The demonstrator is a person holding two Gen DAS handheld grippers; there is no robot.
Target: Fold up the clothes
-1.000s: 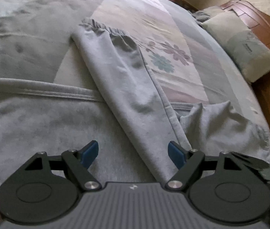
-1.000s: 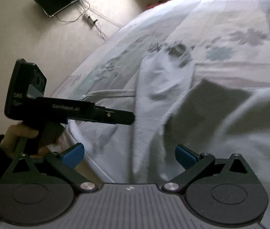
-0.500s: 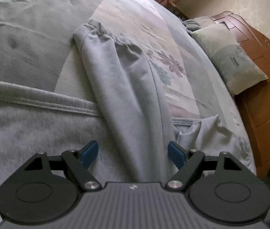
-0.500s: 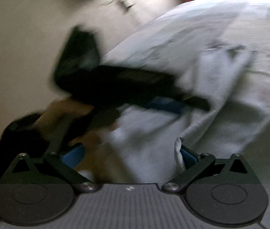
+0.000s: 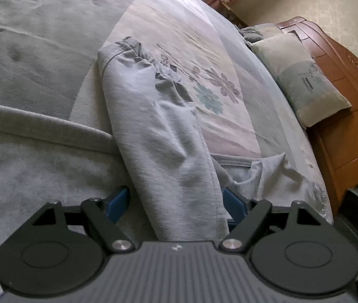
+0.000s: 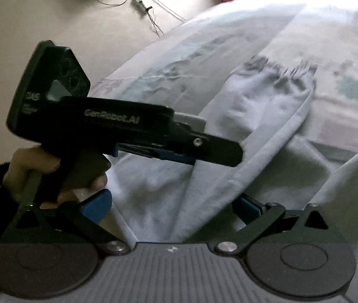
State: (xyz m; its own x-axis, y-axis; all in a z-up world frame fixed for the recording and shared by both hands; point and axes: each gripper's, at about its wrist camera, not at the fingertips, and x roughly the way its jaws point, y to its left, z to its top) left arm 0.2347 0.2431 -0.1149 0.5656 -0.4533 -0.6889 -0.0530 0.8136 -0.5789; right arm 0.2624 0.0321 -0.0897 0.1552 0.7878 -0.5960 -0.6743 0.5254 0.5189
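Pale grey cotton sweatshirt (image 5: 40, 176) spread on floral-print bed (image 5: 179, 38), long grey sleeve (image 5: 158, 136) laid diagonally across. Left tool (image 5: 176, 202) spread wide astride sleeve, not pinching. Right tool (image 6: 173, 207) likewise spread over bunched fabric.

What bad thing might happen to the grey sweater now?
1. The sleeve lies between the open fingers of the left gripper. If only its top layer gets pinched, the sleeve may twist instead of folding flat.
2. The sleeve is already wrinkled near the cuff, so creases may get folded in.
3. Both grippers sit close together over the sweater, so they may bump.
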